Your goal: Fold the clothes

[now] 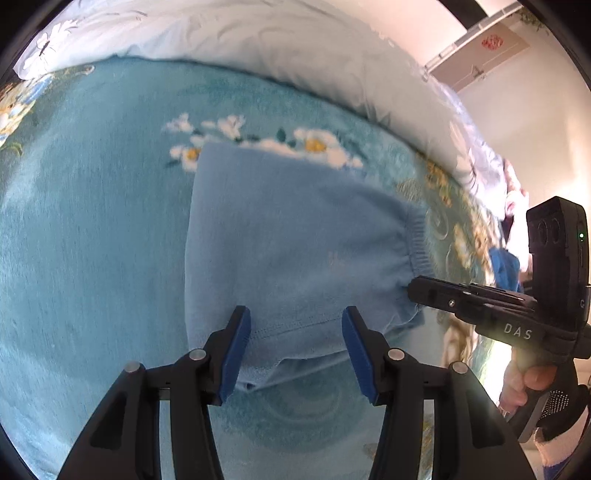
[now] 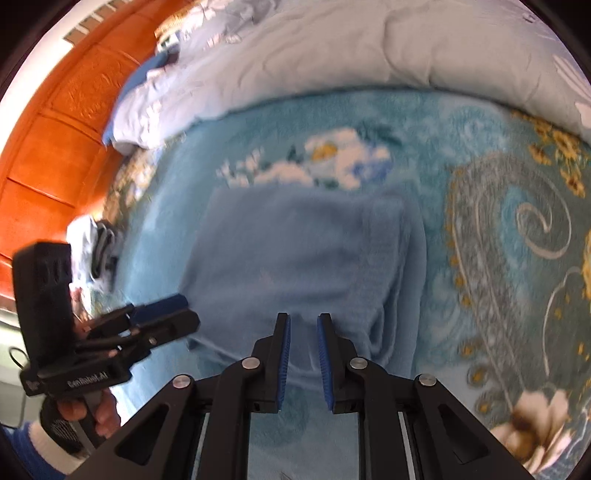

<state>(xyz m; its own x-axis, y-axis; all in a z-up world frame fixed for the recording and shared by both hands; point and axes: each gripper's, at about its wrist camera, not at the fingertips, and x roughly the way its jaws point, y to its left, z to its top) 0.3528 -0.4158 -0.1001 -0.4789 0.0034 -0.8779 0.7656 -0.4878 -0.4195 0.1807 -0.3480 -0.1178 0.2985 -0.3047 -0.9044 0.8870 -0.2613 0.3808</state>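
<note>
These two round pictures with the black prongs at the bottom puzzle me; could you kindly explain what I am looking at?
Each picture comes from a wide-angle camera mounted on a hand-held gripper, looking along its two fingers. A person holds one in each hand; there is no robot. The left gripper stands open above a partly folded light blue garment lying on a teal flowered blanket, with a pale quilt behind. The right gripper, nearly closed, has a gap between its pads and seems to hold nothing. Each camera also sees the other gripper from the side.

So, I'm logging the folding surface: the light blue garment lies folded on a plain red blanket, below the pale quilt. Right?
Not quite. The light blue garment lies on a teal floral blanket, not a plain red one, as the left wrist view shows. The pale quilt is beyond it.
</note>
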